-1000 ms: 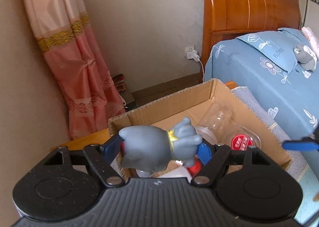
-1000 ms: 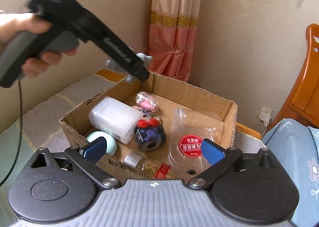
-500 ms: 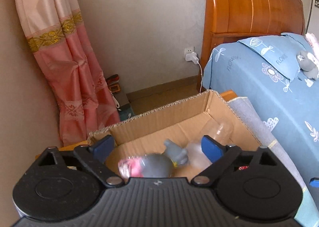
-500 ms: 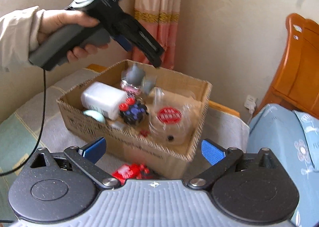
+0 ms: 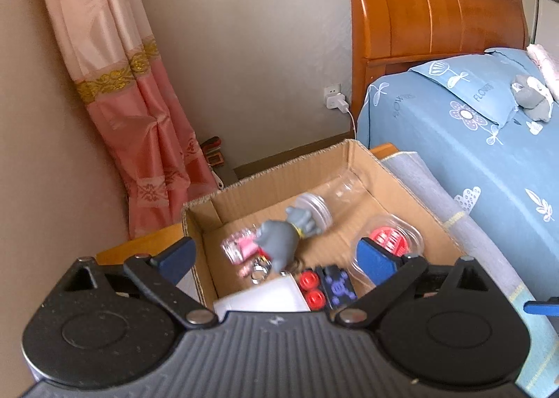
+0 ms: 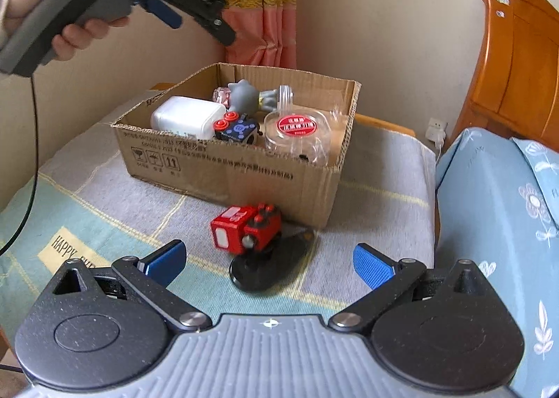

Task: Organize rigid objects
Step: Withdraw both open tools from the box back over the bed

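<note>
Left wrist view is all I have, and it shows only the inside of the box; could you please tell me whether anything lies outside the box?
Observer: Yes, a red toy cube lies on the cloth just in front of the cardboard box.
Operator: Is it alone there?
Observer: No, a black oval object lies against its near side; I cannot tell whether it reaches under the cube.
Operator: And where is the right gripper?
Observer: The right gripper is open and empty, pointed at those two things.
</note>
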Available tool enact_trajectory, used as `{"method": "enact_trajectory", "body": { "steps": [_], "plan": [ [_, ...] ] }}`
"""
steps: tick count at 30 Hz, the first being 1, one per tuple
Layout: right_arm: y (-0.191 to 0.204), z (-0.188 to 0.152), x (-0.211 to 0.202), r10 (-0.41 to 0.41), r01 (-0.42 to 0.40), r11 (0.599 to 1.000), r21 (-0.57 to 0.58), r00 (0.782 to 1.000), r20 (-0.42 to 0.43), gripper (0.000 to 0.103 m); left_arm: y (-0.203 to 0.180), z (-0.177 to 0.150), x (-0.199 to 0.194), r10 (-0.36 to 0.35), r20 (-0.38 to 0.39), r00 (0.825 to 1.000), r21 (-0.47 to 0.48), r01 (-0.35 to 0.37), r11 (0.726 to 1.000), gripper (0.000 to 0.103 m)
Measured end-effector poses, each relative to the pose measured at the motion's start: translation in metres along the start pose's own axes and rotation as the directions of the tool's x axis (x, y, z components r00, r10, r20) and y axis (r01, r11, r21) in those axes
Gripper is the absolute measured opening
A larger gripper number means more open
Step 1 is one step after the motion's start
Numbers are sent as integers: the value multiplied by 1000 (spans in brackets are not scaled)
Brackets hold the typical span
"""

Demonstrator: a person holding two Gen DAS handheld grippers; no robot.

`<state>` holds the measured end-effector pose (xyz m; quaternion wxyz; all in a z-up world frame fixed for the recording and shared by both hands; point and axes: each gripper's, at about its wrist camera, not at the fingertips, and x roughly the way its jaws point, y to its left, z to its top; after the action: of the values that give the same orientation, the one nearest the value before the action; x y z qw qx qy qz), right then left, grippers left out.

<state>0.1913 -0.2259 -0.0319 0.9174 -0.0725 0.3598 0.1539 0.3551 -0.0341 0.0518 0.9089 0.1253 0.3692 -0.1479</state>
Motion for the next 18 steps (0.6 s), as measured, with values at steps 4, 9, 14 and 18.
{"method": "enact_trajectory", "body": {
  "steps": [4,9,14,18],
  "plan": [
    [4,-14,-5,-24,24,999,45,1000,2,103,-10,-13,-12,-2,-7,1000,0,2,1000,98],
    [15,-33,-5,-48,48,996,81,999,-6,103,-22,-33,-22,-1,-26,1000,-13,1,1000,98],
    [27,-46,-2,-97,98,994,50,995,-32,103,-30,-57,-29,8,-51,999,-62,-11,998,98],
    [29,-56,1,-103,105,993,47,994,-42,103,-42,-79,-33,35,-55,998,-80,-39,996,98]
  ]
}}
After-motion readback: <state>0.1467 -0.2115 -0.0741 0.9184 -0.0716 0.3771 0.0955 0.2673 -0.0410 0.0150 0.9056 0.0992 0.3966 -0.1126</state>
